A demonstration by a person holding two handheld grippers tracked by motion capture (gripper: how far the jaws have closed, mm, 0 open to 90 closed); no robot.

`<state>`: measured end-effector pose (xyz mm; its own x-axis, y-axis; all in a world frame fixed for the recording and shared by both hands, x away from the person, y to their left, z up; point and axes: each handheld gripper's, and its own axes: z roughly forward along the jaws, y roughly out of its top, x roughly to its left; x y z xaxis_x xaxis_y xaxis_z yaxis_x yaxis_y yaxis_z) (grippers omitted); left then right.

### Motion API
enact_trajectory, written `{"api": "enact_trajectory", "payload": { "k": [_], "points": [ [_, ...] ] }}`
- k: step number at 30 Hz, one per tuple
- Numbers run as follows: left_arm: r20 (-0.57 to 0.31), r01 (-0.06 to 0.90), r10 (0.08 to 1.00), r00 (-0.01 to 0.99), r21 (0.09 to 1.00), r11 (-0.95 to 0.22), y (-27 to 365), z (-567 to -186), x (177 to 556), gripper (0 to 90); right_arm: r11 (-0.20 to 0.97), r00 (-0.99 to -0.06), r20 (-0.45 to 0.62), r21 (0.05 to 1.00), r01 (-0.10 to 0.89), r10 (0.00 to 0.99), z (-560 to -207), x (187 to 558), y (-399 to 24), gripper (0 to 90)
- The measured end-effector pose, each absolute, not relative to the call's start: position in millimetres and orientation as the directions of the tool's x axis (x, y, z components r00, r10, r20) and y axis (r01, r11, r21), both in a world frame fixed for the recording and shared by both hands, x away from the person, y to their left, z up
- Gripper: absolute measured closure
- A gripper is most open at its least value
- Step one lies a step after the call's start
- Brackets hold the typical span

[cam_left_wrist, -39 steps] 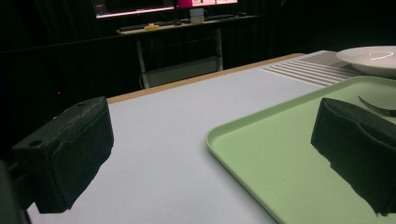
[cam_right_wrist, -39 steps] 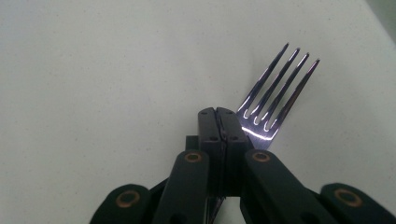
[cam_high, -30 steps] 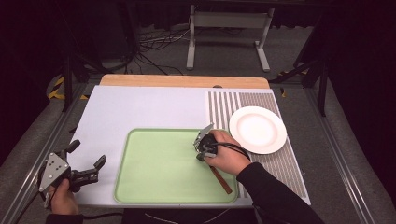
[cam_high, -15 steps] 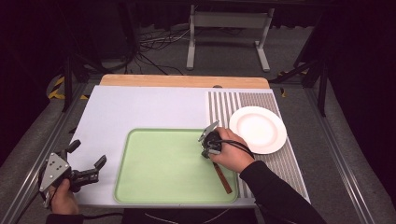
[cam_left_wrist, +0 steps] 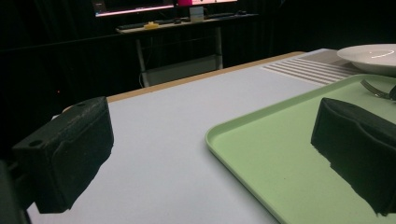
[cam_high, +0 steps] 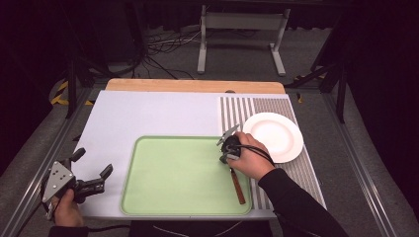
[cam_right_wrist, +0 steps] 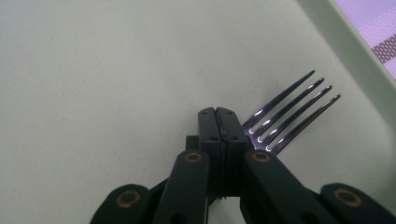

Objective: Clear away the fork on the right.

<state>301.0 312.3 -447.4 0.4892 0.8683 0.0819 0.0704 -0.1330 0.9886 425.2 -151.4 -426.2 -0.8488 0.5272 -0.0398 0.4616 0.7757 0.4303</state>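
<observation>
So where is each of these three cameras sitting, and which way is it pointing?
High view: above the person's side, looking forward and down on the pale table; both forearms show, the left gripper and the right gripper.
Left gripper view: rides that gripper, looking low across the table between its black fingers, which stand apart.
Right gripper view: looks along shut fingers at a shiny metal fork.
Shared: the flat light green plastic tray in all; the round white plate in the first two.

left hand-held gripper [cam_high: 91,173]: jaws wide apart, level | right hand-held gripper [cam_high: 228,148]: jaws pressed together, angled down
</observation>
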Motion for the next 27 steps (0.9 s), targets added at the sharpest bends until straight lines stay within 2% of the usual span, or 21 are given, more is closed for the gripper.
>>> {"api": "enact_trajectory", "payload": {
  "k": [27],
  "points": [
    [0.083, 0.067, 0.869, 0.488, 0.989, -0.132, 312, -447, 301, 0.0, 0.747, -0.806, -0.060, 0.419, 0.515, 0.589, -425, 431, -173, 89.5]
  ]
}}
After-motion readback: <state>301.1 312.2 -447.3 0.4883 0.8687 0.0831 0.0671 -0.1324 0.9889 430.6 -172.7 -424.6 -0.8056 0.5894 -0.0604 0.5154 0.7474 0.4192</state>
